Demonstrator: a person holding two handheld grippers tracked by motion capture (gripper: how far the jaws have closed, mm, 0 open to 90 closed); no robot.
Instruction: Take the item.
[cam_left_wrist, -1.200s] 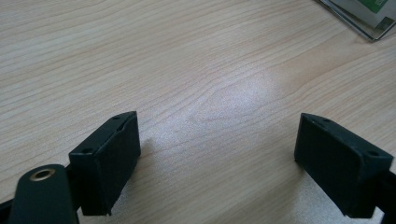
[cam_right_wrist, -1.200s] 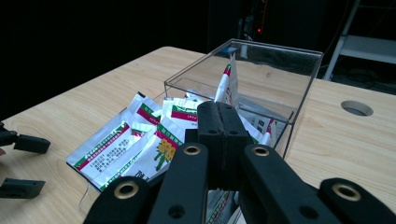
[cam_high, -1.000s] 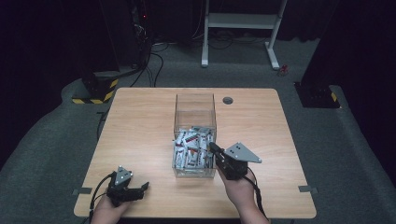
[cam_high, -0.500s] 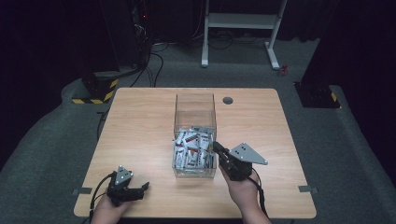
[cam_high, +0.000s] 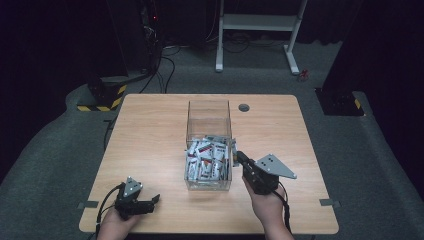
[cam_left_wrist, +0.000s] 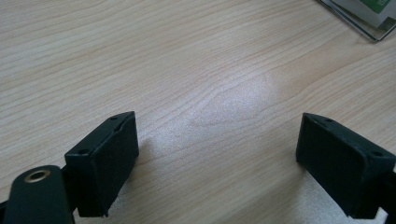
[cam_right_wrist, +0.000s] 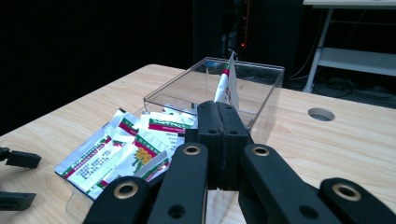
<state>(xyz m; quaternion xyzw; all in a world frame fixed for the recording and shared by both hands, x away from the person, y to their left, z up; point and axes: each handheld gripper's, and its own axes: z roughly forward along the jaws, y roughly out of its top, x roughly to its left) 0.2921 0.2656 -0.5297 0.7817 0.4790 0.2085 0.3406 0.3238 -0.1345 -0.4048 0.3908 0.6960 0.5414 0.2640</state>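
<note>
A clear plastic box (cam_high: 209, 116) stands at the middle of the wooden table (cam_high: 150, 135), with several white sachets (cam_high: 206, 159) with red and green print heaped in its near half. My right gripper (cam_high: 240, 156) hovers at the box's right near side, shut on one sachet (cam_right_wrist: 228, 86) that sticks up edge-on from the jaws (cam_right_wrist: 218, 109). The box rim (cam_right_wrist: 261, 67) lies just beyond it. My left gripper (cam_high: 154, 199) rests low at the table's front left, open, with bare wood between its fingers (cam_left_wrist: 107, 158).
A round cable hole (cam_high: 243, 107) sits in the table behind the box on the right. A corner of the box (cam_left_wrist: 355, 14) shows at the top right of the left gripper view. Dark floor, cables and a white frame (cam_high: 260, 30) lie beyond the table.
My right gripper has drifted slightly right and up beside the box with the sachet still in it. The left gripper has stayed put.
</note>
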